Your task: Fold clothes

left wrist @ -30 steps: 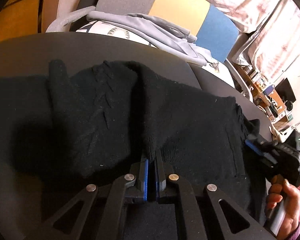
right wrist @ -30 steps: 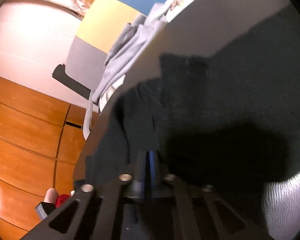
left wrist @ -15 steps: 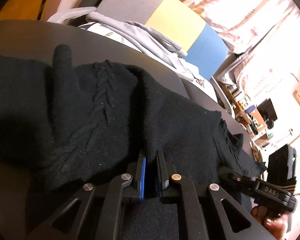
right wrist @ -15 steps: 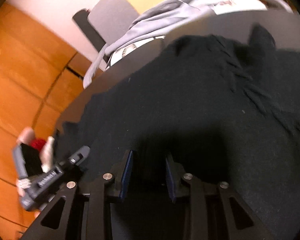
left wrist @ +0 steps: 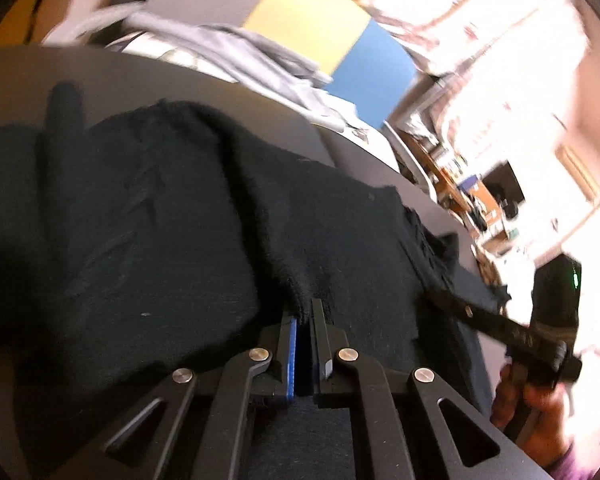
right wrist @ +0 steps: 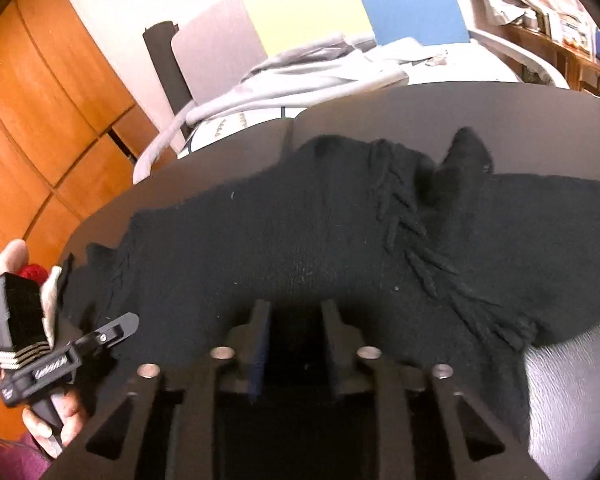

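Black knitted sweater (right wrist: 284, 248) spread across a dark grey desk (right wrist: 420, 108), its cable-knit ribbing (right wrist: 416, 248) running diagonally over the fabric.

Left hand-held gripper (left wrist: 305, 312): fingers drawn nearly together, pinching a raised fold of the sweater's near edge between them; a ridge of fabric rises from the pinch and runs away across the garment. In the right wrist view the same tool (right wrist: 100, 334) appears at lower left, held in the person's left hand (right wrist: 56, 420), its tip at the sweater's left border.

Right hand-held gripper (right wrist: 296, 312): fingers spread apart, with the sweater lying directly beneath and ahead of them; whether the tips touch the cloth cannot be told. In the left wrist view its arm (left wrist: 496, 328) lies at the sweater's far right edge, held by the right hand (left wrist: 532, 404), though motion blur obscures its tip there.

Beyond the desk: a light grey garment (right wrist: 300, 76) heaped before a panel of grey, yellow and blue sections (right wrist: 312, 12), and orange wooden cabinets (right wrist: 40, 100).
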A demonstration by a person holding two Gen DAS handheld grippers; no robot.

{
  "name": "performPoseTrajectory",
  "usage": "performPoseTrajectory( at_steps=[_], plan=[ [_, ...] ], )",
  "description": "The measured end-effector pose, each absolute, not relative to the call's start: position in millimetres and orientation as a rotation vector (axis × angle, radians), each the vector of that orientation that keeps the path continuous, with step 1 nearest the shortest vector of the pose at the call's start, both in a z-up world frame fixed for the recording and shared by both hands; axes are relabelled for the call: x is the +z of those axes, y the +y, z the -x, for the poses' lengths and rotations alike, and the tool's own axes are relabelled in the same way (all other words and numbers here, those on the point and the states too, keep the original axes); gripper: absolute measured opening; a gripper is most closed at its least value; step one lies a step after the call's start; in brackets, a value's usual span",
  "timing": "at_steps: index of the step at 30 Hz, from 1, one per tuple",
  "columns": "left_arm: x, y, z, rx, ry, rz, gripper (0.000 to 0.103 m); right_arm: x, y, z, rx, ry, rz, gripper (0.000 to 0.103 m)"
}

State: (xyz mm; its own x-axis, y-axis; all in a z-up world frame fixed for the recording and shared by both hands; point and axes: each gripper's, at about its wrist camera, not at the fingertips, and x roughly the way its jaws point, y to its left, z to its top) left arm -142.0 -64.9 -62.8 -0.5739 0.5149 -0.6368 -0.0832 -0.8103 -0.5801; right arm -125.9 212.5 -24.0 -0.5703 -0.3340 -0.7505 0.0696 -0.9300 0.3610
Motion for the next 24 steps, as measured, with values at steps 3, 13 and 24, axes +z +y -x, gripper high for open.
performPoseTrajectory(
  at_steps=[3, 13, 24],
  plan=[
    [-57.7, -76.1, 134.9, 2.459, -0.726, 1.247, 0.007, -9.9, 231.3, 120.3, -2.664, -0.469, -1.256, 0.029],
    [-62.7, -83.1, 129.2, 2.388, -0.874, 1.273, 0.031, -21.6, 220.0, 154.3, -2.567, -0.501, -1.339, 0.031],
    [-25.5, -55.7, 120.5, 2.526, -0.652, 1.235, 0.004, -2.8, 211.4, 133.5, -2.632, -0.336, -1.211, 0.004]
  ],
)
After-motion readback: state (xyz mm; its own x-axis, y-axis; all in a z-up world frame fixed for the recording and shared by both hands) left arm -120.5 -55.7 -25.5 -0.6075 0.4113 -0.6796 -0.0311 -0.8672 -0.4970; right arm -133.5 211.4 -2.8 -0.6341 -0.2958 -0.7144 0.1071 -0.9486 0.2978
